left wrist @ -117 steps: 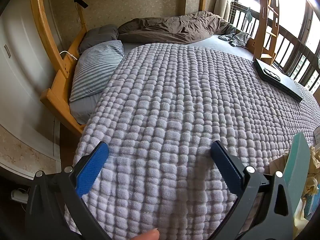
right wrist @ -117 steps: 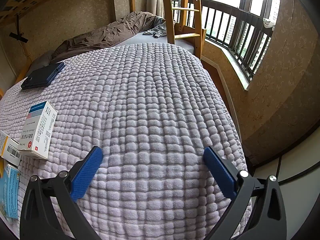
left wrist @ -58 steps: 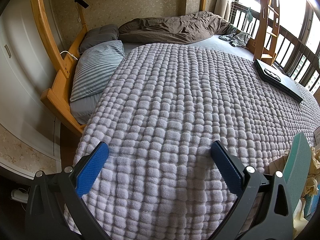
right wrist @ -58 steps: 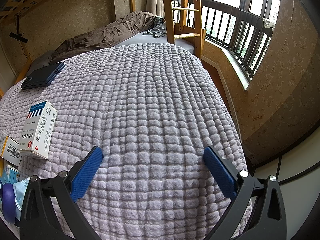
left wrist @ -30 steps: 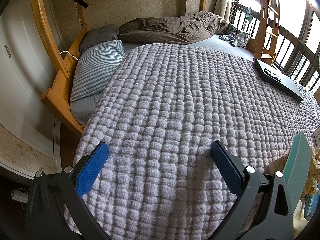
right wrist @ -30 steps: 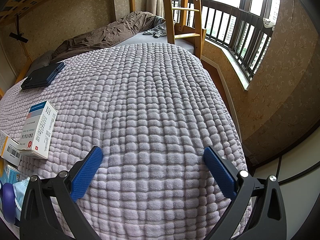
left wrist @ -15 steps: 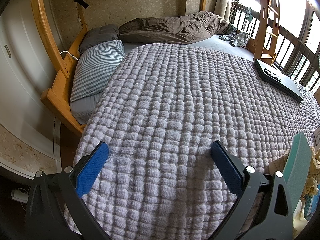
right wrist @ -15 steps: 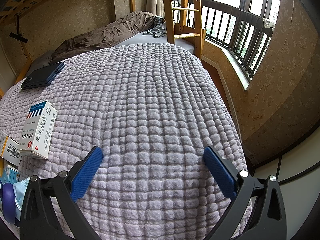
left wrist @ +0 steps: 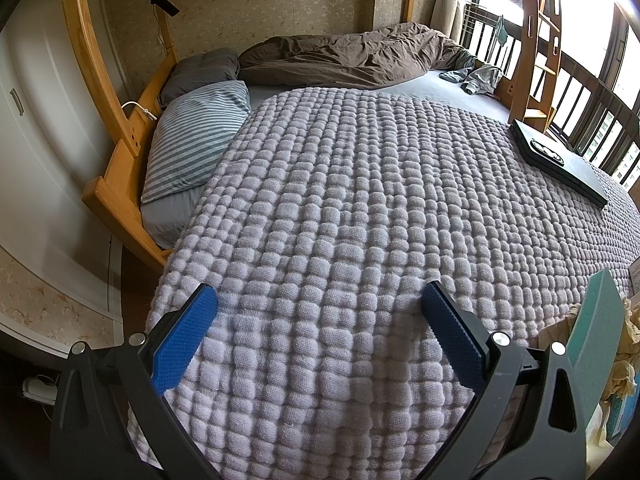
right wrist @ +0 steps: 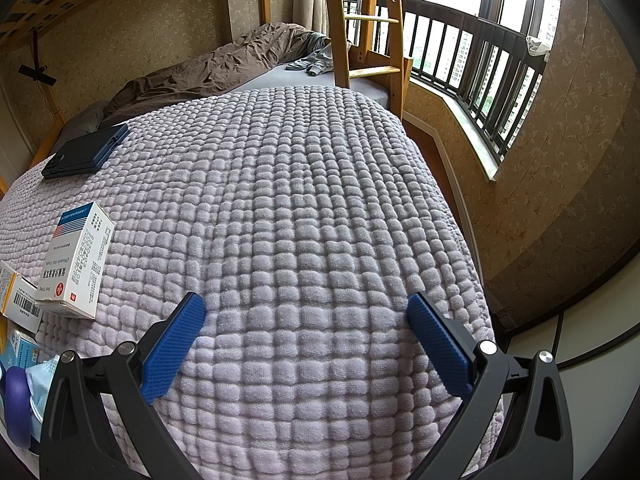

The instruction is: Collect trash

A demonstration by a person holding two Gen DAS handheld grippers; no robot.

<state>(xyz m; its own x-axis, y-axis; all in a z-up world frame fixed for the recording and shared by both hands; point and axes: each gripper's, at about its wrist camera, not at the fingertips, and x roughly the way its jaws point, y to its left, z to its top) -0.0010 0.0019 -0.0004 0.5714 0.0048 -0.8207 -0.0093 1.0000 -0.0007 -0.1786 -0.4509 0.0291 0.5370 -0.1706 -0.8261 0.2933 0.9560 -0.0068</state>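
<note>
You hold the left gripper (left wrist: 318,308) and right gripper (right wrist: 306,316) spread wide, gripping nothing, low over the quilted blanket (right wrist: 304,200), likely staged before the first pick. Trash sits left of your right gripper: a white medicine box (right wrist: 76,260), a smaller box (right wrist: 20,300) touching it. Dark flat case (right wrist: 86,152) lies farther ahead-left; nothing blocks the reach.

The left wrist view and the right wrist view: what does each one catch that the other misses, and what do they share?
Only the left wrist view shows the striped pillow, the grey pillow and a teal box by crumpled paper. Only the right wrist view shows the white medicine box, the barcoded box and the window sill. Both show the lilac blanket, the dark flat case, the brown duvet, the ladder and an open hand-held gripper: left, right.
</note>
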